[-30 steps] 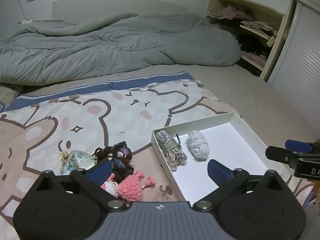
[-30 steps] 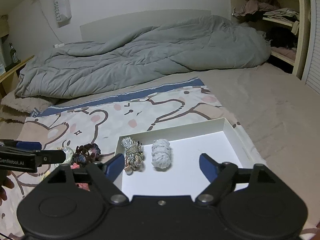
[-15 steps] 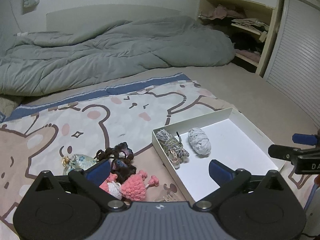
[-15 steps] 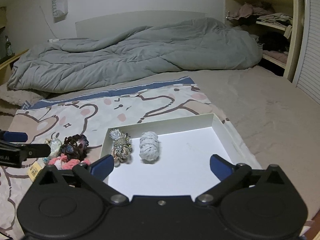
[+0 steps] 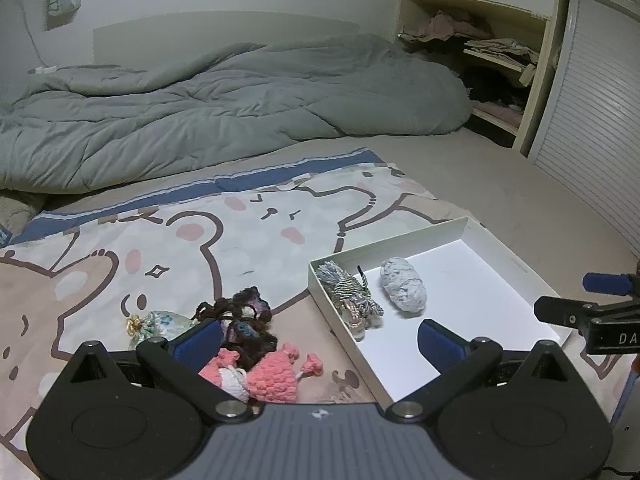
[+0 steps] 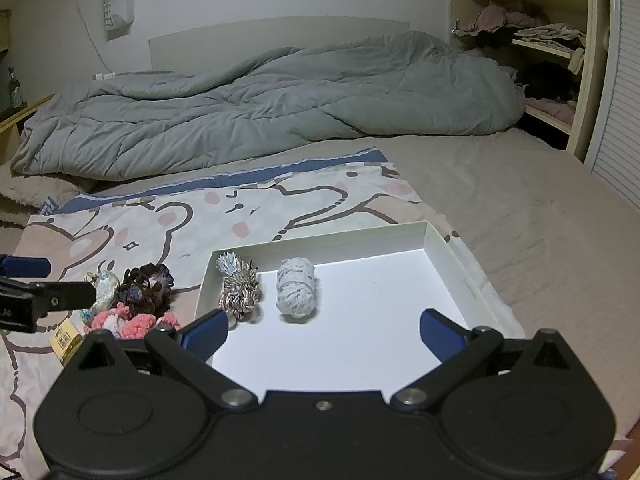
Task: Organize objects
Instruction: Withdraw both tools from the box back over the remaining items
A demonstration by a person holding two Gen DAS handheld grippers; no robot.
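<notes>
Blue pads line both fingers of the right tool (image 6: pixel 323 330), which stands wide open with nothing between them, above the near part of a shallow white box (image 6: pixel 444 242). The left tool (image 5: pixel 318 338) is also wide open and empty; its left finger is over a small heap of yarn things, its right finger over the box's near corner.

Inside the box, near its left wall, lie two small skeins side by side, close but not touching: a mixed grey, white and brown yarn bundle (image 6: pixel 239 286) and a pale grey-white yarn ball (image 6: pixel 296 288). Outside the box, just left of it, the heap holds a dark brown and purple crochet piece (image 6: pixel 146 284), a pink fluffy crochet piece (image 5: pixel 272 378) and a small pale floral pouch (image 5: pixel 158 324) with a gold ornament.

Everything rests on a bed. A cartoon bear blanket (image 5: pixel 180 248) with a blue border covers the near part, over a beige sheet (image 6: pixel 520 208). Behind it lies a rumpled grey duvet (image 6: pixel 260 108). At the right stand open shelves (image 6: pixel 560 52) with folded clothes and a slatted door (image 5: pixel 592 120).
</notes>
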